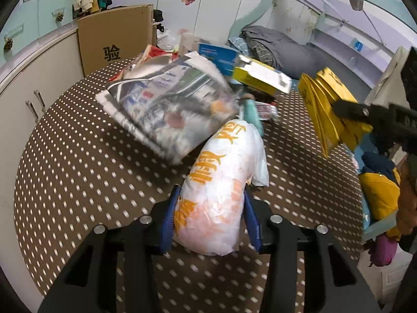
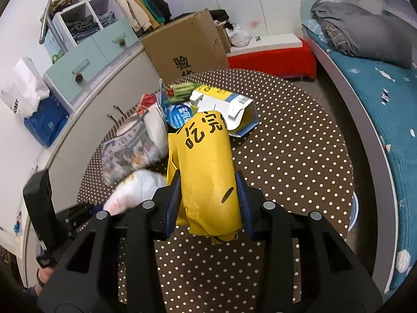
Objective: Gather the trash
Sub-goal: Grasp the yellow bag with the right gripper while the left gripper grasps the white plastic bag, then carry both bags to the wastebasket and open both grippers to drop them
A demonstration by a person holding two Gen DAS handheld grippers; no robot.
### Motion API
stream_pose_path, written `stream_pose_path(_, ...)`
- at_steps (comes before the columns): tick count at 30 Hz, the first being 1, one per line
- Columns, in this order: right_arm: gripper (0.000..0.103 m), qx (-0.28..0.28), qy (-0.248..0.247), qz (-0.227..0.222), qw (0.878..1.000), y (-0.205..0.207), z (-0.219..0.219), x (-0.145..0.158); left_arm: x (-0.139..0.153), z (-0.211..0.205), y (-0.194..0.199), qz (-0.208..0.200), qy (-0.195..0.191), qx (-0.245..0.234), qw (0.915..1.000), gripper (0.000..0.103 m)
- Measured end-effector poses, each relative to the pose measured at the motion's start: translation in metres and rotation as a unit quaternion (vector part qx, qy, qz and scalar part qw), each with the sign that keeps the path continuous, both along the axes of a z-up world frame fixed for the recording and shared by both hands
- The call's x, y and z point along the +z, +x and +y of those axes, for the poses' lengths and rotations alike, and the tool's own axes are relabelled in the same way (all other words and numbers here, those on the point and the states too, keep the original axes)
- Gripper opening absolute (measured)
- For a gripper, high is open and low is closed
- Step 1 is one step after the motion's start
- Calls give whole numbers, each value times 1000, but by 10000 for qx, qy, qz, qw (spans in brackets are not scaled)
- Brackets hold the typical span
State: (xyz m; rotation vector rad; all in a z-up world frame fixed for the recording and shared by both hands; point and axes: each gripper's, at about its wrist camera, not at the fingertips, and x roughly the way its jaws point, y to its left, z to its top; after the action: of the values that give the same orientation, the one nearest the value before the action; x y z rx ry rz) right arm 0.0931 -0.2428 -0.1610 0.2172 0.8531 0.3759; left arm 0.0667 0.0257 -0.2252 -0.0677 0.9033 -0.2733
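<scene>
Left hand-held gripper (image 1: 211, 217) is pinching the crumpled white plastic bag with orange lettering (image 1: 221, 182) between its blue pads, the bag raised over the brown polka-dot counter (image 1: 78, 177). Right hand-held gripper (image 2: 208, 203) is clamped on the folded yellow paper bag with black characters (image 2: 206, 172), also held above the counter. I judge both light and soft: the plastic is slick and will deform, so I take it at the bunched middle; the paper is stiffer but creases, best taken across the folds. Remaining trash sits at the counter's far side: a blurred, apparently airborne printed newspaper bundle (image 1: 169, 107), an opened yellow-and-white carton (image 2: 229, 109) and a blue-and-white round lid (image 2: 179, 116), packed close together. A brown cardboard box (image 2: 187, 49) stands beyond the counter.
</scene>
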Motion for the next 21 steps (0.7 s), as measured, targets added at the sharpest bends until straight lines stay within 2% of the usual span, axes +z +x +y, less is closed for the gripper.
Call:
stream_pose_path(6,39,-121,270,-248,9993,-10,-20,18,26,-14,-18,-280,-245,-85,9993,44)
stream_pose_path(12,39,-369,510,-578,9963,-15,-51,41,60,-32,-1,-627,-484,-204,9966,44)
stream_pose_path(17,39,-809,613,-771,9918,-13,-97,55,88,-80,28,-846,-567,-523,9934,44)
stream_pose_path(21,39,-1329,656,-775,9859,-8,-145,50,95,-121,46,-824,-674,-875,9905,44)
